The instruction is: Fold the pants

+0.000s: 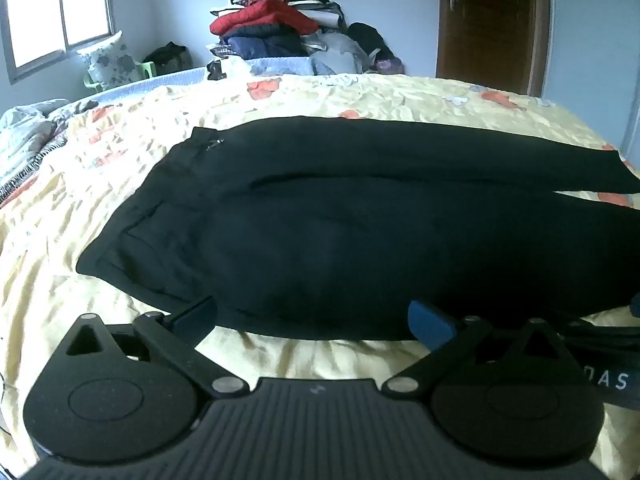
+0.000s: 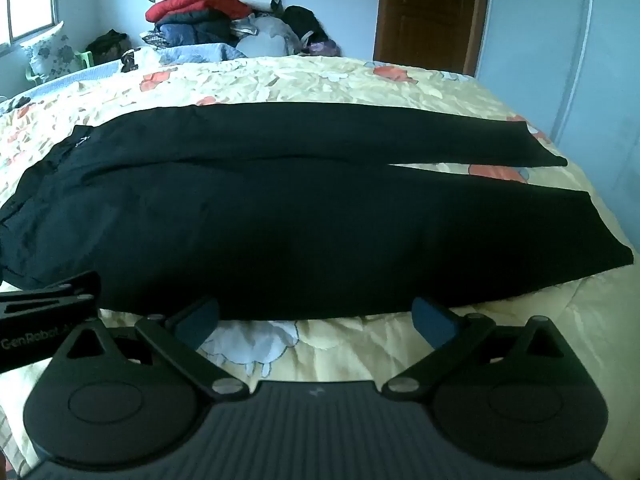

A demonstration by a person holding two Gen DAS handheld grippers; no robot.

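Observation:
Black pants (image 1: 340, 220) lie flat across a yellow flowered bedspread (image 1: 100, 160), waistband at the left, both legs running to the right. In the right wrist view the pants (image 2: 300, 208) show both leg ends, slightly parted at the right. My left gripper (image 1: 312, 316) is open, just short of the near edge of the pants near the waist end. My right gripper (image 2: 316, 316) is open, just short of the near edge further along the near leg. The left gripper's body (image 2: 48, 292) shows at the left of the right wrist view.
A tall pile of clothes (image 1: 276, 20) stands beyond the bed's far side. A brown door (image 1: 488, 20) is at the back right, a window (image 1: 52, 8) at the back left. A crumpled quilt (image 1: 28, 132) lies at the bed's left.

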